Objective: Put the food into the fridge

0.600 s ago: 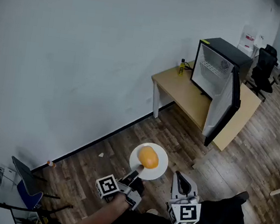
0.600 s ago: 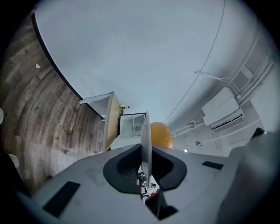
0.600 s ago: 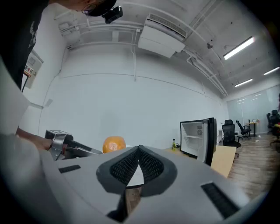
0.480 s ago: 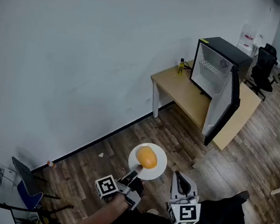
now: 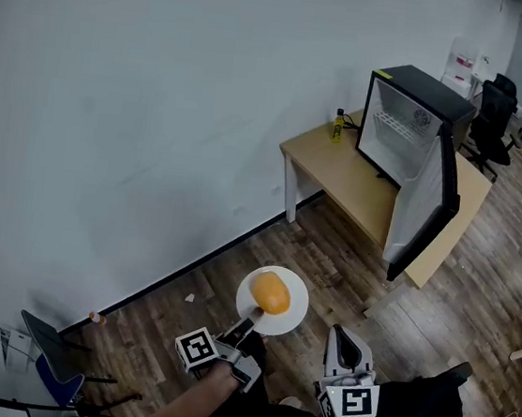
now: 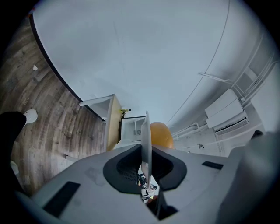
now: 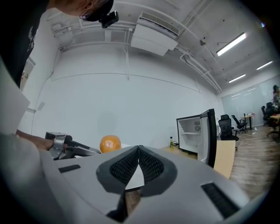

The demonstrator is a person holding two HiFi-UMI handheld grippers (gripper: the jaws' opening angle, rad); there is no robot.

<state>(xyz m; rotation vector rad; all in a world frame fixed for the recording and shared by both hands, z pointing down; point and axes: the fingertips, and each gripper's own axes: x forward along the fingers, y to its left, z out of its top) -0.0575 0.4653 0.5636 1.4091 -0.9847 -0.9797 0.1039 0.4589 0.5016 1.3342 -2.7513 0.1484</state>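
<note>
— Head view first: what are you carrying?
— My left gripper point(image 5: 249, 321) is clamped on the near rim of a white plate point(image 5: 293, 312). An orange point(image 5: 272, 294) sits about in the middle of it. I'm holding the plate out level over the wooden floor point(image 5: 331, 251), near the wall point(image 5: 161, 96).
— And your other hand?
— My right gripper point(image 5: 346, 345) holds nothing. Its jaws are pressed together, and it hangs just right of the plate, not touching it.
— Where's the fridge?
— Well ahead and to my right. A small black fridge point(image 5: 424, 93) stands on a wooden table point(image 5: 336, 170) against the wall. Its door point(image 5: 428, 209) is swung wide open, showing a white inside with a wire shelf point(image 5: 394, 127). A yellow bottle point(image 5: 338, 125) stands on the table just left of it.
</note>
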